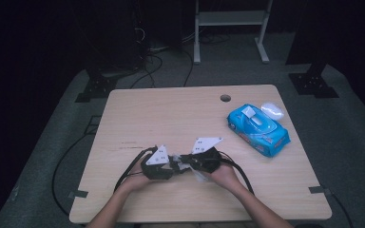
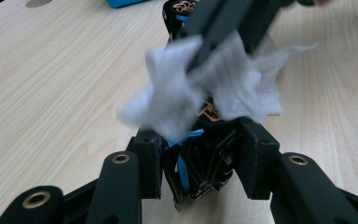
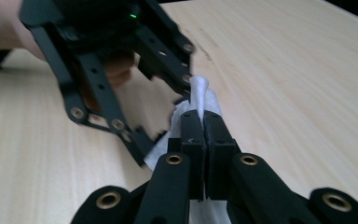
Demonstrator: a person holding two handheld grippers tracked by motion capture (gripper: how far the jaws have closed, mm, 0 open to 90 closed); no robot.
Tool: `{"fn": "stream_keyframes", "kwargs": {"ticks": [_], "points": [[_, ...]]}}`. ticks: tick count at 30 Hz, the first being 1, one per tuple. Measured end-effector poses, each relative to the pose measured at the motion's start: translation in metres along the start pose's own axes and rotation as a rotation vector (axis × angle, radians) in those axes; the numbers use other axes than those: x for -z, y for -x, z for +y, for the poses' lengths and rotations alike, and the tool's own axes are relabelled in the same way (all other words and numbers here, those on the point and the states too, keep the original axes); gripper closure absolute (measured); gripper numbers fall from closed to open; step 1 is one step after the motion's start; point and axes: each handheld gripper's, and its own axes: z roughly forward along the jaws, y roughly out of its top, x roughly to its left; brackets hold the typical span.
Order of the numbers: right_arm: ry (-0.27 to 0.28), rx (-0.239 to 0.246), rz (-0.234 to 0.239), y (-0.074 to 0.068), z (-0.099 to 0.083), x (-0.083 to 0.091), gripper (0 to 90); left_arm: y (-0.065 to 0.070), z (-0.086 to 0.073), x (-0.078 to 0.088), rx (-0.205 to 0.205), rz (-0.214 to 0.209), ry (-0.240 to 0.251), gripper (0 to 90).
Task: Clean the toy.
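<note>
Near the table's front middle my two grippers meet tip to tip. My left gripper is shut on a small black object with blue parts. My right gripper is shut on a crumpled white wipe. In the left gripper view the wipe presses against the top of the black object and hides it. In the right gripper view the left gripper's fingers stand just beyond the wipe's tip, with a hand behind them.
A blue pack of wet wipes lies at the right of the wooden table, with a small white item beside it. A round hole sits near the far edge. Cables trail off the front left.
</note>
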Motion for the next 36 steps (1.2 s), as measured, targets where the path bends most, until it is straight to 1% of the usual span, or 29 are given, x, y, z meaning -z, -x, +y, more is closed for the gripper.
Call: {"fn": "stream_keyframes", "kwargs": {"ticks": [1, 2, 4, 7, 9, 10, 11, 12, 13, 15, 16, 17, 19, 20, 21, 22, 23, 24, 25, 26, 27, 28, 29, 30, 32, 33, 34, 35, 36], "points": [[-0.011, 0.009, -0.020, 0.002, 0.000, 0.004, 87.7, 0.000, 0.000, 0.000, 0.002, -0.001, 0.001, 57.6], [-0.018, 0.004, -0.029, 0.005, -0.002, 0.008, 87.7, 0.000, 0.000, 0.000, 0.000, -0.002, -0.001, 57.6], [-0.032, 0.000, -0.066, 0.012, -0.005, 0.016, 87.7, 0.000, 0.000, 0.000, 0.002, -0.001, 0.000, 57.6], [-0.029, -0.060, -0.102, 0.029, -0.017, 0.032, 87.8, 0.000, 0.000, 0.000, 0.007, 0.002, 0.000, 57.6], [-0.018, -0.082, -0.136, 0.036, -0.021, 0.043, 87.8, 0.000, 0.000, 0.000, 0.010, 0.002, 0.000, 57.6], [-0.005, -0.099, -0.144, 0.039, -0.023, 0.047, 87.7, 0.000, 0.000, 0.000, 0.011, 0.002, 0.000, 57.6], [-0.004, -0.103, -0.154, 0.042, -0.025, 0.051, 87.7, 0.000, 0.000, 0.000, 0.013, 0.003, 0.001, 57.5], [-0.004, -0.103, -0.154, 0.042, -0.025, 0.051, 87.7, 0.000, 0.000, 0.000, 0.013, 0.003, 0.001, 57.2], [-0.006, -0.126, -0.147, 0.045, -0.030, 0.051, 87.7, 0.001, 0.000, -0.001, 0.025, 0.008, -0.001, 54.7], [0.005, -0.132, -0.141, 0.044, -0.032, 0.049, 87.7, 0.003, 0.006, -0.004, 0.031, 0.006, -0.027, 45.3], [0.005, -0.132, -0.141, 0.044, -0.032, 0.049, 87.7, 0.003, 0.006, -0.004, 0.031, 0.006, -0.027, 41.6], [0.005, -0.131, -0.121, 0.042, -0.031, 0.045, 87.7, 0.004, 0.010, -0.007, 0.032, 0.014, -0.044, 38.3], [0.009, -0.129, -0.104, 0.038, -0.030, 0.041, 87.7, 0.004, 0.013, -0.009, 0.034, 0.015, -0.064, 34.3], [0.009, -0.129, -0.104, 0.038, -0.030, 0.041, 87.7, 0.004, 0.013, -0.009, 0.034, 0.015, -0.064, 32.6], [0.022, -0.131, -0.071, 0.032, -0.028, 0.035, 87.8, 0.003, 0.014, -0.010, 0.033, 0.025, -0.085, 31.6], [0.027, -0.132, -0.052, 0.030, -0.027, 0.032, 87.7, 0.002, 0.014, -0.010, 0.035, 0.024, -0.091, 32.3], [0.031, -0.129, -0.035, 0.028, -0.026, 0.030, 87.7, 0.002, 0.014, -0.010, 0.035, 0.024, -0.091, 35.7], [0.030, -0.123, -0.030, 0.026, -0.025, 0.029, 87.7, 0.001, 0.014, -0.009, 0.038, 0.023, -0.095, 40.9], [0.029, -0.108, -0.041, 0.025, -0.024, 0.029, 87.7, 0.000, 0.013, -0.007, 0.035, 0.028, -0.108, 47.2], [0.033, -0.102, -0.046, 0.025, -0.024, 0.030, 87.7, 0.000, 0.013, -0.007, 0.035, 0.028, -0.108, 53.6], [0.040, -0.111, -0.055, 0.027, -0.024, 0.032, 87.7, -0.003, 0.010, -0.002, 0.046, 0.014, -0.112, 56.5], [0.040, -0.111, -0.055, 0.027, -0.024, 0.032, 87.7, -0.003, 0.010, -0.002, 0.046, 0.014, -0.112, 57.0], [0.046, -0.132, -0.066, 0.031, -0.027, 0.035, 87.7, -0.005, 0.008, 0.001, 0.047, 0.023, -0.117, 57.3], [0.051, -0.140, -0.070, 0.032, -0.028, 0.035, 87.7, -0.006, 0.007, 0.002, 0.044, 0.021, -0.119, 57.3], [0.055, -0.141, -0.074, 0.033, -0.029, 0.035, 87.7, -0.007, 0.006, 0.003, 0.050, 0.015, -0.118, 57.4], [0.046, -0.139, -0.089, 0.033, -0.029, 0.035, 87.7, -0.011, 0.003, 0.008, 0.055, 0.009, -0.122, 57.4], [0.041, -0.135, -0.098, 0.034, -0.029, 0.035, 87.7, -0.012, 0.002, 0.011, 0.054, 0.014, -0.132, 57.4], [0.038, -0.148, -0.098, 0.036, -0.031, 0.035, 87.7, -0.013, 0.002, 0.013, 0.059, 0.020, -0.137, 57.4], [0.036, -0.160, -0.095, 0.037, -0.032, 0.035, 87.6, -0.015, 0.002, 0.014, 0.053, 0.019, -0.150, 57.3]]}}
